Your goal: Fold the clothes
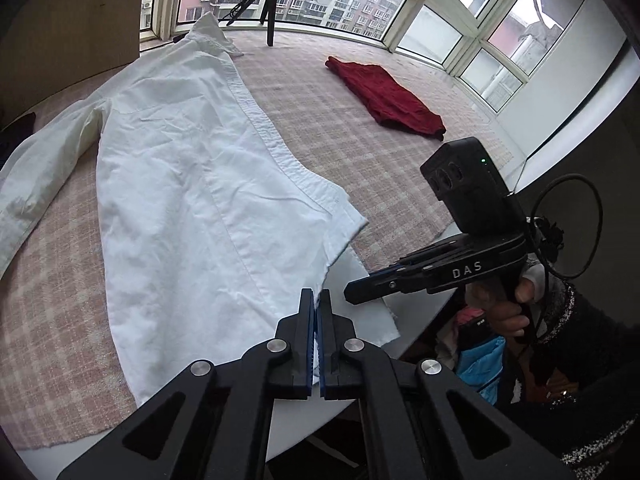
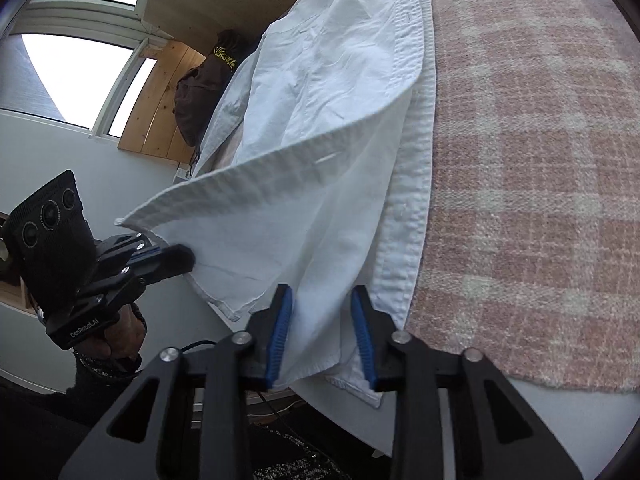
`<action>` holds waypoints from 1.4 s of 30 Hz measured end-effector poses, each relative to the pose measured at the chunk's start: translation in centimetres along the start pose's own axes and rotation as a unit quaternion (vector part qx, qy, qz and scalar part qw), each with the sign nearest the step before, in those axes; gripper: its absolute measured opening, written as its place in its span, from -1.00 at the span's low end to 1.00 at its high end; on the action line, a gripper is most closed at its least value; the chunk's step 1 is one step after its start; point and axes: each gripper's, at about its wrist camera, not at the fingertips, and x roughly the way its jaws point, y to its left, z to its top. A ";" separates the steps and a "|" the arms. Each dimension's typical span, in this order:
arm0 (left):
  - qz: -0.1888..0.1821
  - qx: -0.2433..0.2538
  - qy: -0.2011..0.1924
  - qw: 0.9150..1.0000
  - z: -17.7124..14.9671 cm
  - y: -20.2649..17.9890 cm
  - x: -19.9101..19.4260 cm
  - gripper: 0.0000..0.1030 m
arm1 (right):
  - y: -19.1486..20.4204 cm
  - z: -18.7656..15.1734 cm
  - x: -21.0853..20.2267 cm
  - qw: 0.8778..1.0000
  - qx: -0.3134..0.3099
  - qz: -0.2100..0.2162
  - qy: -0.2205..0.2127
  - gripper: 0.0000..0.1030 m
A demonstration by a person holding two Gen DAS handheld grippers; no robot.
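A white shirt [image 1: 180,160] lies spread on a pink plaid cloth [image 1: 340,120], collar far, hem toward me. My left gripper [image 1: 316,294] is shut on the hem at the table's near edge. From the right wrist view, the left gripper [image 2: 188,260] pinches that hem corner, and the front panel of the shirt [image 2: 320,120] is lifted and folded back. My right gripper [image 2: 320,292] has its blue pads apart, with shirt layers hanging between them. In the left wrist view the right gripper [image 1: 350,292] points at the hem corner from the right.
A folded dark red garment [image 1: 388,96] lies far right on the plaid cloth. A small tripod [image 1: 270,12] stands by the windows. A brown bag [image 2: 204,84] sits beyond the shirt by a wooden panel. The white table edge [image 1: 400,300] runs close below both grippers.
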 end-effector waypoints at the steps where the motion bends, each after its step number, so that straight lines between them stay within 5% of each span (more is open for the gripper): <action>1: -0.004 0.005 -0.003 1.000 0.1 -0.3 -0.3 -0.96 | -0.1 0.1 0.1 1.000 0.012 0.022 0.004 -0.96; 3: 0.011 0.026 -0.010 1.000 -0.2 -1.2 -0.6 -0.38 | -0.2 0.2 -0.2 0.998 0.033 0.062 -0.001 -0.96; 5: 0.026 0.044 -0.020 0.999 -0.7 -2.0 -1.1 -0.12 | -0.4 0.5 -1.0 0.992 0.065 0.109 -0.017 -0.96; 12: 0.085 0.104 -0.031 0.990 -4.3 -4.9 0.4 -0.08 | -0.4 1.0 -3.5 0.975 0.122 0.176 -0.058 -0.96; 16: 0.120 0.115 -0.012 0.986 -6.3 -5.3 2.1 -0.08 | 1.7 1.6 -4.4 0.987 0.095 0.111 -0.070 -0.96; 22: 0.158 0.042 -0.028 0.986 -8.6 -0.8 -0.5 -0.08 | 1.4 1.4 -5.3 0.996 0.061 0.007 -0.057 -0.96; 26: 0.191 -0.011 -0.047 0.980 -9.3 3.0 -2.3 -0.08 | -0.4 0.9 -4.0 0.992 0.031 -0.118 -0.030 -0.96; 30: 0.171 -0.029 -0.063 0.983 -8.0 5.1 -2.6 -0.07 | -1.7 0.2 -2.7 0.992 0.035 -0.123 -0.004 -0.96; 36: 0.118 -0.118 -0.024 0.986 -8.2 8.9 -0.2 -0.06 | -0.7 0.2 -2.3 0.991 0.012 -0.132 0.008 -0.96; 40: 0.106 -0.114 -0.017 0.988 -7.8 9.0 0.5 -0.07 | -0.9 0.1 -2.5 0.991 0.018 -0.130 0.009 -0.96; 42: 0.094 -0.116 -0.015 0.989 -7.6 8.9 0.3 -0.89 | -1.0 0.1 -2.6 0.992 0.021 -0.125 0.010 -0.96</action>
